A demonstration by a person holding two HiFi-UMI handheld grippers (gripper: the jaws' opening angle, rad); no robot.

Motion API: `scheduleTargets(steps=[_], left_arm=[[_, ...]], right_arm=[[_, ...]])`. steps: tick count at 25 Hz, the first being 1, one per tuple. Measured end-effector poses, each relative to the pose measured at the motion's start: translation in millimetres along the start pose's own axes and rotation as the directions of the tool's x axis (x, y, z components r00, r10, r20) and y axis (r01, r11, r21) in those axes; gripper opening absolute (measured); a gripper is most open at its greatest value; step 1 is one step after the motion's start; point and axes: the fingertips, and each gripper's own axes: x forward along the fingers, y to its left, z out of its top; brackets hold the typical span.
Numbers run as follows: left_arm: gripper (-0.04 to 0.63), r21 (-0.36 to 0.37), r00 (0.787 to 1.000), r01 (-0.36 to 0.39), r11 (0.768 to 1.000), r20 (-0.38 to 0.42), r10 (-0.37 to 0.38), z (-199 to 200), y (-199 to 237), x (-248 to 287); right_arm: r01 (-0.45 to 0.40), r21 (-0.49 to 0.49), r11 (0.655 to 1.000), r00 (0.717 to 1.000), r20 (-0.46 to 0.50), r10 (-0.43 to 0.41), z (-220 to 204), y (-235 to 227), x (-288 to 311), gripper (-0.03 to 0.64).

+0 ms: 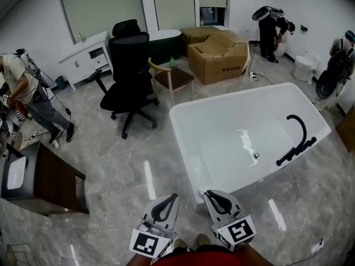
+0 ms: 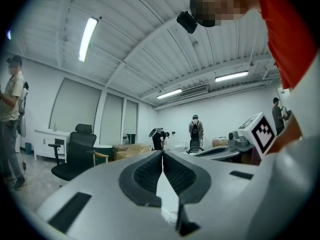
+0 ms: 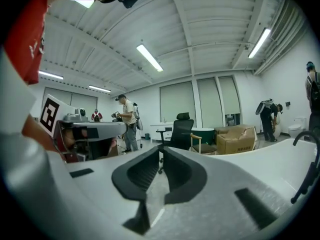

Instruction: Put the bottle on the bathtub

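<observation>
**Both tongs held closed and empty near the bathtub's corner**

The left gripper (image 1: 174,195) and the right gripper (image 1: 208,193) are held side by side, low in the head view, above the grey marble floor (image 1: 111,165). The near corner of the white bathtub (image 1: 182,142) is just beyond the right gripper's tip. In the left gripper view, the left gripper's (image 2: 162,153) jaws are pressed together at the tips and nothing is held between them. In the right gripper view, the right gripper's (image 3: 161,150) jaws are drawn almost together. Only a thin slit is left between them, and nothing is gripped.

A black faucet (image 1: 297,139) is mounted on the tub's far long rim. A small green object (image 1: 171,61), too small to be confirmed as the bottle, is seen at the back of the wooden armchair (image 1: 173,78), well apart from both grippers. A black office chair (image 1: 131,75) is placed beside the armchair, and a cardboard box (image 1: 219,57) behind it. A dark wooden cabinet (image 1: 49,179) is seen at the left.
</observation>
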Motion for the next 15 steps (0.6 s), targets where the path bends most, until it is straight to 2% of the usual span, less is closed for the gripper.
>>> scheduleTargets(steps=[4, 15], left_arm=[[0.012, 0.001, 0.998, 0.007, 1.0, 0.057, -0.007, 14.8, -5.3, -0.8], [0.012, 0.001, 0.998, -0.011, 1.0, 0.068, 0.011, 27.5, -3.3, -9.1]], right_arm=[[0.01, -0.028, 1.0, 0.999, 0.04, -0.009, 17.9, 3.7, -3.9, 0.006], [-0.004, -0.046, 0.999, 0.996, 0.092, 0.008, 38.6, 13.2, -8.7, 0.005]])
